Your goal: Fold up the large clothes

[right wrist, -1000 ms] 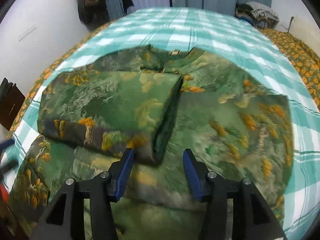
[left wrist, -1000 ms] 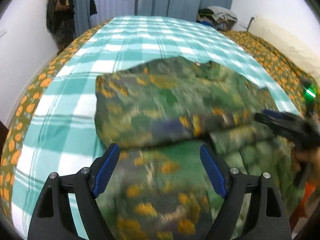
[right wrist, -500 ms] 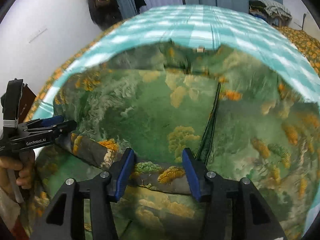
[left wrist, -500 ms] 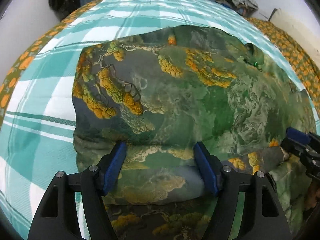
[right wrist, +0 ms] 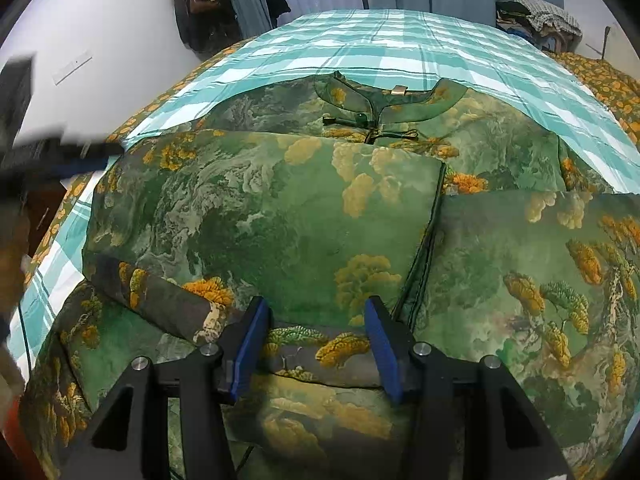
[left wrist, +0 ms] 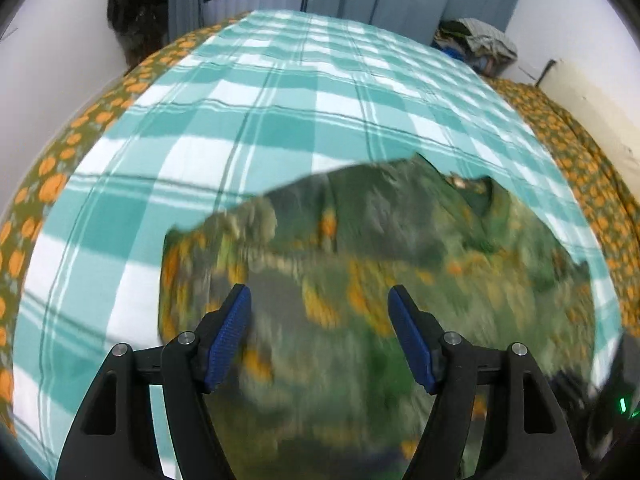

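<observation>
A large green garment (right wrist: 280, 208) printed with orange trees lies on the bed, collar (right wrist: 384, 108) at the far side. Its left part is folded over the middle, ending in a dark hem band. My right gripper (right wrist: 316, 344) sits low over that band, jaws apart, with the band lying flat between the blue pads (right wrist: 248, 344) and not pinched. My left gripper (left wrist: 320, 320) hovers open over the garment's (left wrist: 400, 240) left part, which is motion-blurred, with nothing held. In the right wrist view the left gripper (right wrist: 60, 156) is a blur at the left edge.
A teal and white checked cover (left wrist: 280, 100) spreads over the bed beyond the garment. An orange-flowered sheet (left wrist: 52, 184) borders it on both sides. A pile of clothes (left wrist: 476, 40) sits at the far right corner, and dark clothes (left wrist: 136, 0) hang by the curtains.
The left gripper has pulled away from the folded edge toward the left, so more of the checked cover shows. The right gripper came down onto the hem band, then stayed still.
</observation>
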The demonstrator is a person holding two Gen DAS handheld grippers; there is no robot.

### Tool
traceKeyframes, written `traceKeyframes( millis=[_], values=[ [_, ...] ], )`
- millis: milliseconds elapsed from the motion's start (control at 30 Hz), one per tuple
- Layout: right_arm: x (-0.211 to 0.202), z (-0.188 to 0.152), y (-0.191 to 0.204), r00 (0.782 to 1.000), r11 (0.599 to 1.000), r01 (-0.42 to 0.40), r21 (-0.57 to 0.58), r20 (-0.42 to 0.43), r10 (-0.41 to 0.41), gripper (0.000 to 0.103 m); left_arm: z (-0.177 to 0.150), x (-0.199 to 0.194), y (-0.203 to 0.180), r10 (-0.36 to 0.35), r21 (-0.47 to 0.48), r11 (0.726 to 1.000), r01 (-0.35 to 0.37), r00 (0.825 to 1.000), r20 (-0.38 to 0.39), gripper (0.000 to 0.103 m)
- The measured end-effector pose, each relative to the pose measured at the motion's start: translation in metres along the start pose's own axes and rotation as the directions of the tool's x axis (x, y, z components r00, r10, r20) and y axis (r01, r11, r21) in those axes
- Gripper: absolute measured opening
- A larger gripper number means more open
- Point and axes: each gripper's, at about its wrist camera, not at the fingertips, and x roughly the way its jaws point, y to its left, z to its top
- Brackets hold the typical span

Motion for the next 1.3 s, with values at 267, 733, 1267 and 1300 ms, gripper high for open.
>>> traceKeyframes(
  millis=[267, 733, 1267, 1300],
  values=[
    [0.002, -0.002, -0.002, 1.0, 1.0, -0.004, -0.006, 0.005, 0.004, 0.05, -0.016, 0.075, 0.027, -0.003, -0.1, 0.995, -0.006, 0.996, -0.09, 0.074],
    [-0.03, -0.017, 0.008, 0.999, 1.0, 0.03, 0.004, 0.035, -0.03, 0.052, -0.081, 0.006, 0.002, 0.052, 0.117, 0.992, -0.044, 0.996, -0.067, 0.083],
    [-0.212, -0.142, -0.081, 0.992, 0.993, 0.119, 0.008, -0.038, -0.119, 0.063, -0.192, -0.164, 0.075, -0.078, 0.089, 0.992, 0.087, 0.992, -0.098, 0.093],
    [-0.223, -0.154, -0.095, 0.991, 0.992, 0.121, 0.021, -0.067, -0.119, 0.071, -0.203, -0.172, 0.088, -0.101, 0.045, 0.993, 0.106, 0.988, -0.117, 0.093]
  ],
)
